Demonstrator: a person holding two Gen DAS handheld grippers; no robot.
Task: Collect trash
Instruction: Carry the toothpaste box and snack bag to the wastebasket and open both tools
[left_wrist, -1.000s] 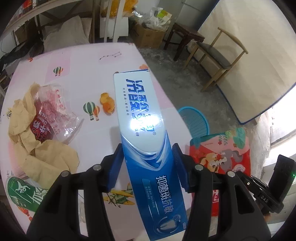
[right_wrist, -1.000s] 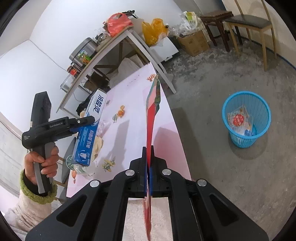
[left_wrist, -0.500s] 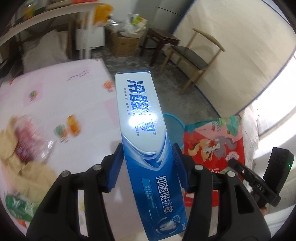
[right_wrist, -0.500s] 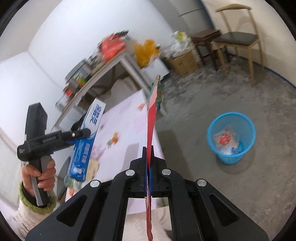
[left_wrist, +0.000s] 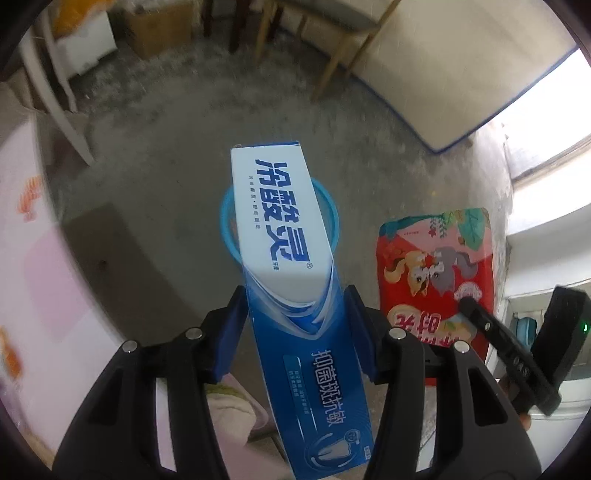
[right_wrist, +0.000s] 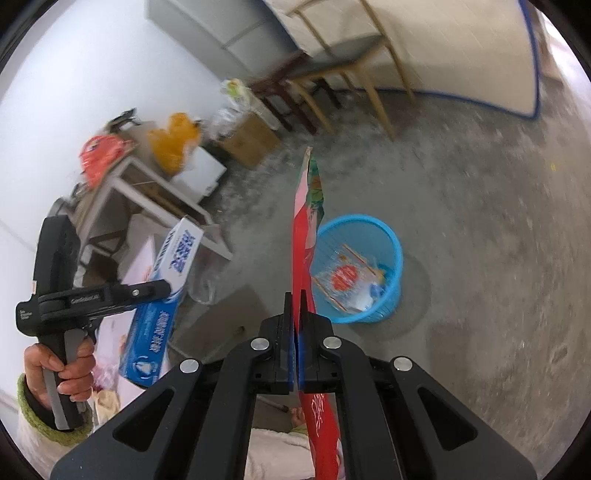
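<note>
Above the round blue mesh basket, left gripper clamps a glossy toothpaste carton, right gripper a flat red packet.

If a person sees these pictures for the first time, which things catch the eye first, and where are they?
The blue and white toothpaste box stands out first, clamped in the left gripper at the centre of the left wrist view. Next is the flat red snack bag, seen edge-on and pinched in the shut right gripper. Behind it, on the grey floor, stands a bright blue basket that already holds some wrappers.
</note>
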